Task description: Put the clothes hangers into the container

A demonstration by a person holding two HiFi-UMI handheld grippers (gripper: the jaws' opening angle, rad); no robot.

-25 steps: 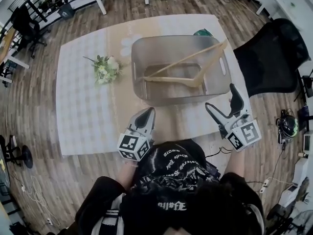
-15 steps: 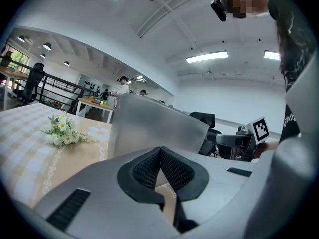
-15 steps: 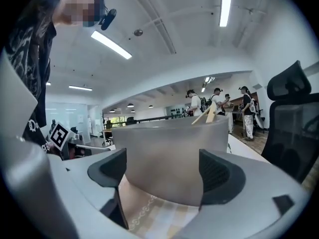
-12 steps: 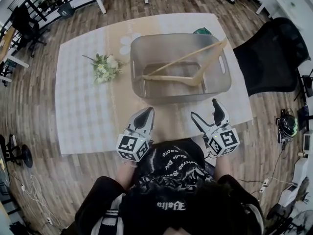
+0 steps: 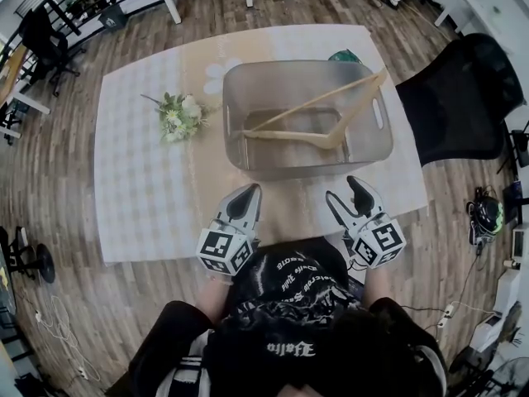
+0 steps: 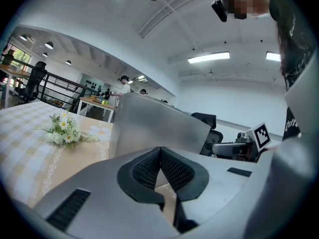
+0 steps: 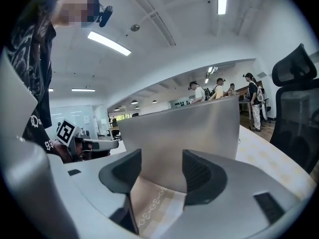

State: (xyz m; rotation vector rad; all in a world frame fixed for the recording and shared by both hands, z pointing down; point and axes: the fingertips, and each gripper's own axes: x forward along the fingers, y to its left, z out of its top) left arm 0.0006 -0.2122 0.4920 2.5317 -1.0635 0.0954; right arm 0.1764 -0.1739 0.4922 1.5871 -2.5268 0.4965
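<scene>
Nearest, a person's dark printed garment is noted at the front edge of the surface, which is covered by a pale checked cloth. Just beyond it, the left tongs are held low over the cloth with the jaws together, tips meeting, and nothing is clamped. The right tongs are held alongside, well apart from the left, with the jaws apart. These jaws have just been closing, yet only the cloth is seen through the gap and nothing is gripped. Both tongs are pointed toward the near wall of the translucent grey container, which is set just ahead of them. The wooden clothes hangers are found inside the container, with one end propped on its right rim; their number cannot be established. A small bunch of white flowers is recorded to the container's left, apart from it. A green object is partly hidden behind the far rim. A black office chair is placed on the wooden floor beyond the right edge.
</scene>
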